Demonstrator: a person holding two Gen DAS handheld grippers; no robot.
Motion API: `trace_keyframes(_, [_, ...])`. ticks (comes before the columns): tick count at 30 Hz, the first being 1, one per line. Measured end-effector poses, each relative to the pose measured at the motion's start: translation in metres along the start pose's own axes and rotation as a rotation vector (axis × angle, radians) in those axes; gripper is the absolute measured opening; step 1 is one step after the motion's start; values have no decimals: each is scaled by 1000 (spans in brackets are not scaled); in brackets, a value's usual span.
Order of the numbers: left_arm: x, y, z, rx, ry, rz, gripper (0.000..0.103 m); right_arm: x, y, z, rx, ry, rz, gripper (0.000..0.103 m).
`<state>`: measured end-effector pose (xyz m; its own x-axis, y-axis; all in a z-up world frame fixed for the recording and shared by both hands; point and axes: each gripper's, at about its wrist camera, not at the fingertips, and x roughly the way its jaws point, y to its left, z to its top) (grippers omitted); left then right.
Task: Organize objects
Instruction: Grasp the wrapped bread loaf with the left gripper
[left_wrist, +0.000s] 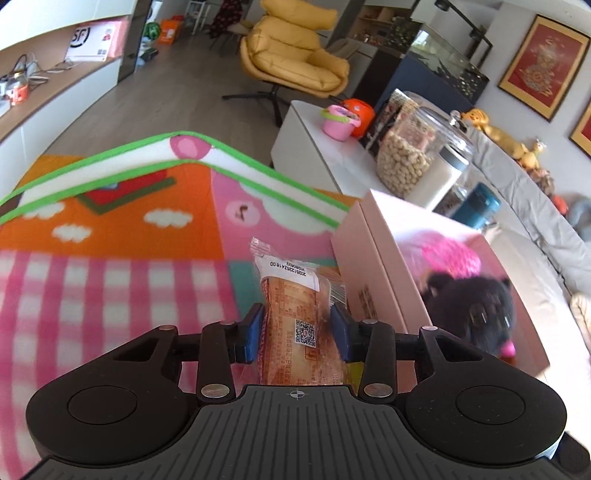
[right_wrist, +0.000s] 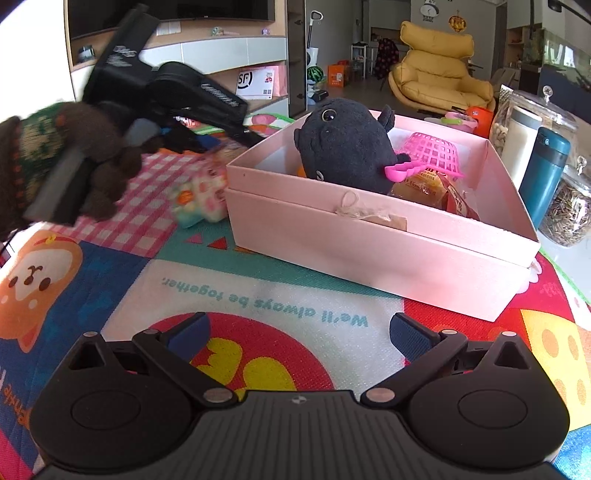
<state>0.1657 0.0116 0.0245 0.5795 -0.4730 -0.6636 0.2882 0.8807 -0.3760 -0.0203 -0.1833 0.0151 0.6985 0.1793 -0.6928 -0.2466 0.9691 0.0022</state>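
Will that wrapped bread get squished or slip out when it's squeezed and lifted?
The wrapped bread is probably soft, since the left gripper has its jaws pressed against its sides and the packet bulges past them. The shiny plastic wrapper looks slippery, so it might slide. It is likely light, being puffy for its size.

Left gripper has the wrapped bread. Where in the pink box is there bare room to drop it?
Crowded in the middle of the pink box: black plush, pink basket and a wrapped snack. Bare floor shows in the far right corner behind the basket. The left gripper grips the bread.
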Motion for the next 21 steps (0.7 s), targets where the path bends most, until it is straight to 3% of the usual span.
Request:
trace_keyframes(4, [-38, 12, -37, -34, -34, -6, 42, 0, 11, 2, -20, 7, -25, 103])
trace_keyframes(12, [-104, 66, -90, -270, -198, 48, 42, -5, 72, 16, -162, -23, 105, 103])
trace_keyframes(21, [-109, 83, -103, -290, -275, 38, 43, -4, 140, 35, -269, -31, 277, 103])
